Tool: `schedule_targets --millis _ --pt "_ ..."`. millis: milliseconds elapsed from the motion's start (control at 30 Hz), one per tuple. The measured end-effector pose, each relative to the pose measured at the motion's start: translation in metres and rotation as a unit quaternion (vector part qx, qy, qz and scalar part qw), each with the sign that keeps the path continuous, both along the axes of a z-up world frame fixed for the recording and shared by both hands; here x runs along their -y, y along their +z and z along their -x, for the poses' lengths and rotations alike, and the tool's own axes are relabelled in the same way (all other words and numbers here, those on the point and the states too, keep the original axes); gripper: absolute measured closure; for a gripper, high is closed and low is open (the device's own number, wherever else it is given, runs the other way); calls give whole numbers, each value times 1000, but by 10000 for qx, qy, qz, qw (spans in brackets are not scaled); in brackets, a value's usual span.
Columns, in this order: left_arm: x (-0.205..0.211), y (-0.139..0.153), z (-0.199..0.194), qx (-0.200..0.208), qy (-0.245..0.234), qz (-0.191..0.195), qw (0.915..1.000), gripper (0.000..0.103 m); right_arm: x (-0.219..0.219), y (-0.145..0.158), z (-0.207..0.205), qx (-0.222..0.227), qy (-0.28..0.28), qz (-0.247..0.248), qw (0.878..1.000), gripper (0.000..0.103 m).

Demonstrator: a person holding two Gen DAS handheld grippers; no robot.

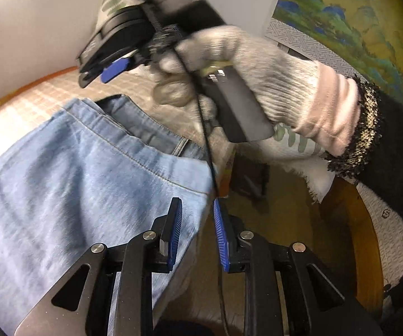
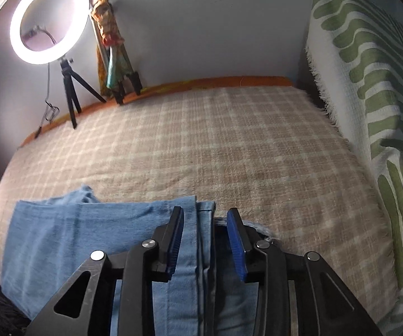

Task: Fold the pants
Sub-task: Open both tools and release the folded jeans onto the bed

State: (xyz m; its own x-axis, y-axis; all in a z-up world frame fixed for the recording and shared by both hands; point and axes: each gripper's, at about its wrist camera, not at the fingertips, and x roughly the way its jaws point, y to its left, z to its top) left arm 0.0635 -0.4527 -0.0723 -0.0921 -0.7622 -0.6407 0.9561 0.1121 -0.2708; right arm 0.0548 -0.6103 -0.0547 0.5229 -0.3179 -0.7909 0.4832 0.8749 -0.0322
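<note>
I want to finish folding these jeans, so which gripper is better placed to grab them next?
Probably the right gripper: it is open, with the folded edge of the jeans between its fingers. The left gripper is open too, but sits off the jeans' corner.

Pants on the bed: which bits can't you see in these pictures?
- Left wrist view: the pants are blurry; the left gripper covers their lower part.
- Right wrist view: the right gripper hides the folded edge; the bottom edge cuts them off.
- Pant legs' ends: not visible in either view.

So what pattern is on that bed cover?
Beige-and-cream plaid blanket, clearest in the right wrist view.
</note>
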Motion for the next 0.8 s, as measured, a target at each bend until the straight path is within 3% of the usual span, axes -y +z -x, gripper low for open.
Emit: schedule_targets --millis 267,633,800 --pt "-18 14 5 302 158 95 9994 76 -45 17 19 284 293 -75 9991 62" --pt "-66 29 0 596 577 134 9965 67 -103 -5 31 429 449 -461 9970 62" --pt "-113 25 -15 628 1095 136 9919 60 -136 -8 24 487 745 -425 9951 60"
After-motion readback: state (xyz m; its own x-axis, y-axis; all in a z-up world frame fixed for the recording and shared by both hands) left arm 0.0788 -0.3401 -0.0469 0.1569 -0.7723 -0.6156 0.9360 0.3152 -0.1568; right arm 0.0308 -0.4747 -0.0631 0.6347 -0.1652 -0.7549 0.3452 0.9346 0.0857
